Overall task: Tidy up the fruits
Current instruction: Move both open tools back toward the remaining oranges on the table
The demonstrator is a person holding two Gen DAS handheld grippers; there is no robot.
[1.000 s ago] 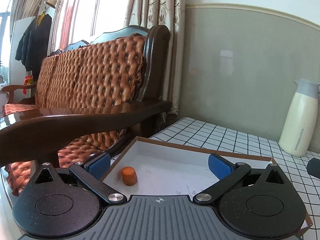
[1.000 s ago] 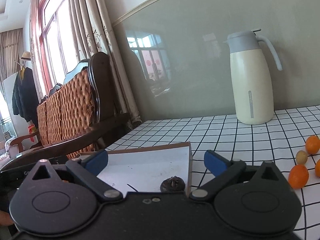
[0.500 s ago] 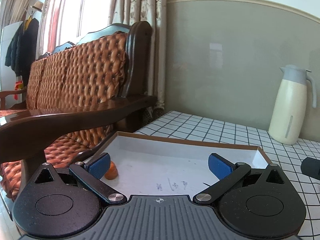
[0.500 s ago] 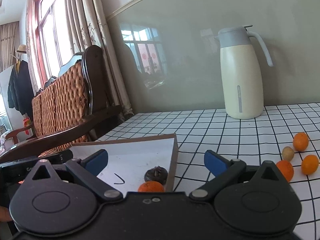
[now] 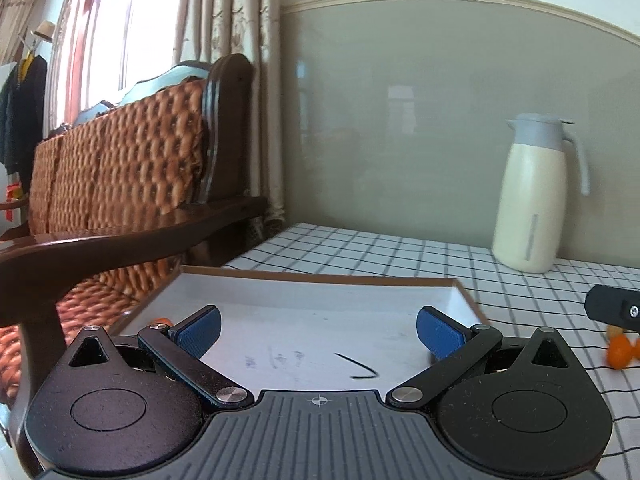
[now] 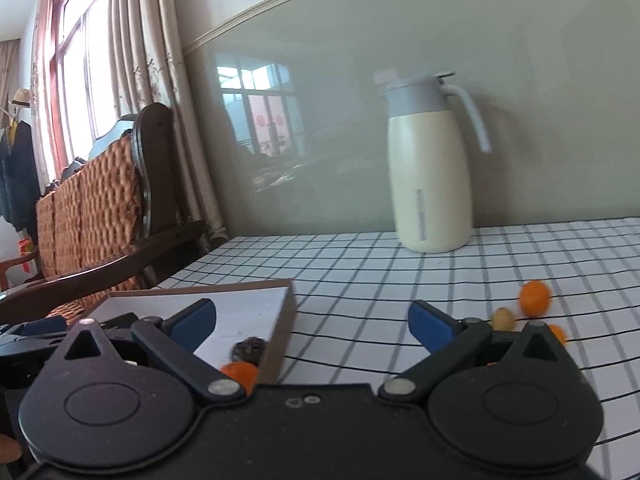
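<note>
Two grippers are hovering over a checked tablecloth (image 6: 360,280), with a cream thermos jug (image 6: 430,184) standing at the wall and a wooden sofa (image 5: 120,184) sitting beside the table. A shallow white tray (image 5: 320,280) is lying near the left edge; the left gripper (image 5: 318,326) is hanging over it, fingers wide and holding nothing. The right gripper (image 6: 312,320) is pointing past the tray's corner, also spread wide and empty. Inside the tray an orange fruit (image 6: 240,374) and a dark fruit (image 6: 249,350) are already sitting. Judging by this, sorting is partly done: several small orange fruits (image 6: 535,298) and a pale one (image 6: 503,319) are waiting on the cloth, well apart from the tray.
</note>
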